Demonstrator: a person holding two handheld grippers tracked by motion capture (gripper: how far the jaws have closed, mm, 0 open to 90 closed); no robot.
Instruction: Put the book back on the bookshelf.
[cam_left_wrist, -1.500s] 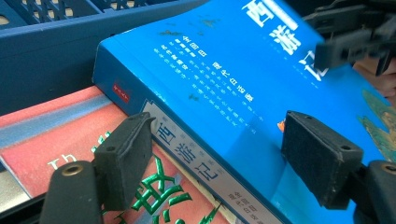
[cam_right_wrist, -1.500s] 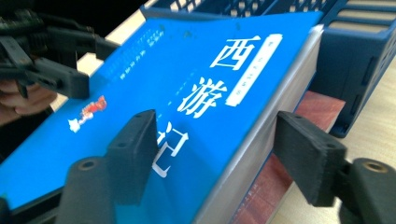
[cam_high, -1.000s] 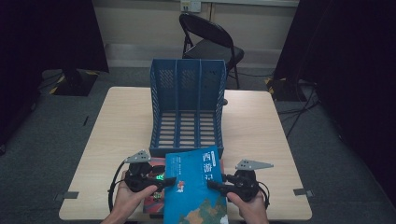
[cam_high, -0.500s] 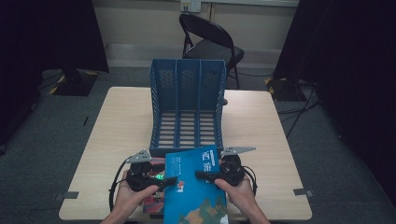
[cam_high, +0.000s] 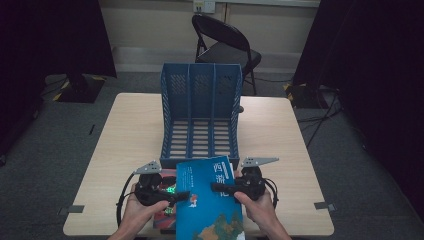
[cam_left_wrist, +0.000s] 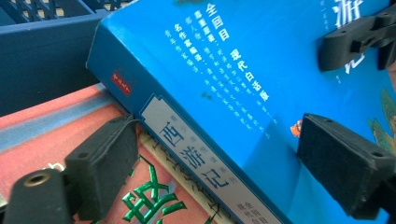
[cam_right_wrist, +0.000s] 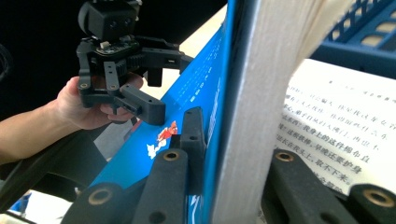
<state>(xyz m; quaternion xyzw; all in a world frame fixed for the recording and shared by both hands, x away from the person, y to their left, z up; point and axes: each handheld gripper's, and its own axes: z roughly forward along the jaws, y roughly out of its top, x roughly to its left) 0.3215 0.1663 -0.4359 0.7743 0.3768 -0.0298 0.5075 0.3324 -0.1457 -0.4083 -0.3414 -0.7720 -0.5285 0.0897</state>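
A thick blue book (cam_high: 210, 205) lies tilted at the table's front, partly on a red book (cam_high: 165, 176) with green lettering (cam_left_wrist: 149, 193). My left gripper (cam_high: 181, 195) is open and straddles the blue book's (cam_left_wrist: 261, 70) spine edge. One pad (cam_left_wrist: 105, 161) is below the spine, the other (cam_left_wrist: 343, 168) over the cover. Its jaws have just been opening. My right gripper (cam_high: 220, 188) has just been closing and is now shut on the book's right edge. In the right gripper view its jaws (cam_right_wrist: 238, 154) clamp the blue cover (cam_right_wrist: 203, 88) and a block of pages.
A blue three-slot file organiser (cam_high: 200, 115) lies open-side up just behind the books, mid-table. The wooden table (cam_high: 125, 140) has bare room to its left and right. A black folding chair (cam_high: 225, 45) stands beyond the far edge.
My right gripper has moved left onto the blue book's right edge and closed on it. The left gripper has stayed where it was.
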